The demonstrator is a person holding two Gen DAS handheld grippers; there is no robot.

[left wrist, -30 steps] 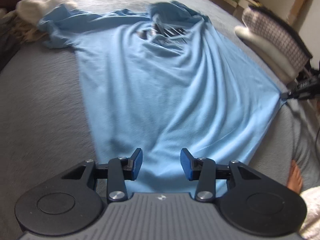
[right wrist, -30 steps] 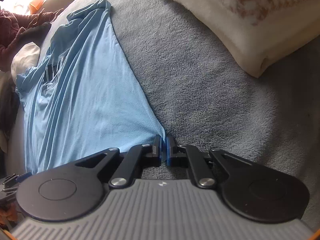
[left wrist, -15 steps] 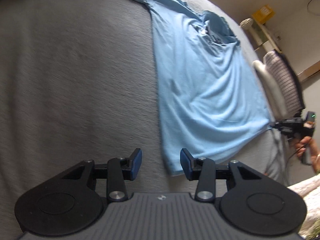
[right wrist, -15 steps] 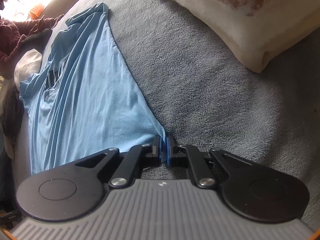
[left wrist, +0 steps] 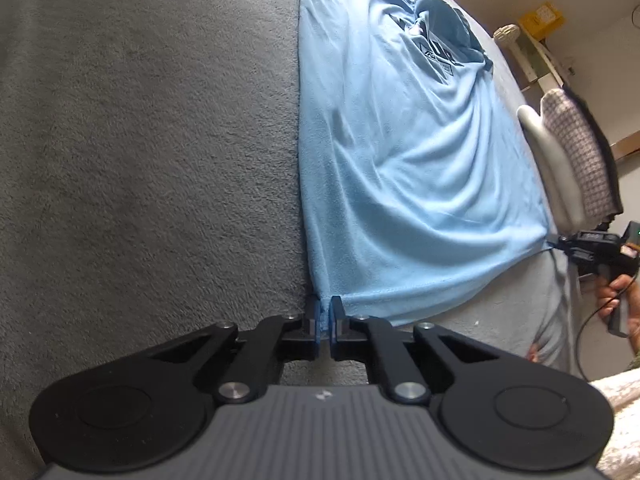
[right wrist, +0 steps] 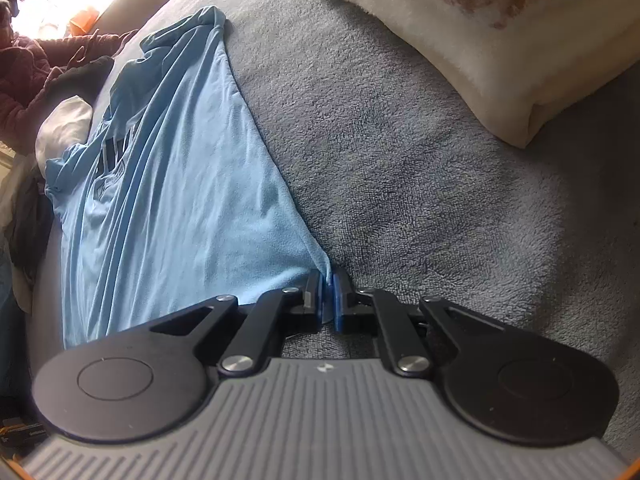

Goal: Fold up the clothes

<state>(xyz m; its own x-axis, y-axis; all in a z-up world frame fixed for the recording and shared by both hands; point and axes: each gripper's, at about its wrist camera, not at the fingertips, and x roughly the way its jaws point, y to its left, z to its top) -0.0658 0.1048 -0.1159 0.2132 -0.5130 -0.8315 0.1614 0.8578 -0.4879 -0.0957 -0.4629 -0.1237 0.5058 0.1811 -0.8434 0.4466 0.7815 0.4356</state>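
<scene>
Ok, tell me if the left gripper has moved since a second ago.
Yes. The left gripper has slid from the middle of the blue shirt's hem leftward to its corner beside the grey blanket, and it is now shut on that corner.

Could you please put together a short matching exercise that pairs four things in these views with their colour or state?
Things:
1. T-shirt
2. Blanket
3. Pillow
4. Left hand-held gripper

Descriptions:
A. cream, lying at the far edge of the bed
B. shut on a bottom corner of the garment
C. light blue, spread out with a dark print on the chest
D. grey and fuzzy, covering the bed

Pairs: 1-C, 2-D, 3-A, 4-B
</scene>
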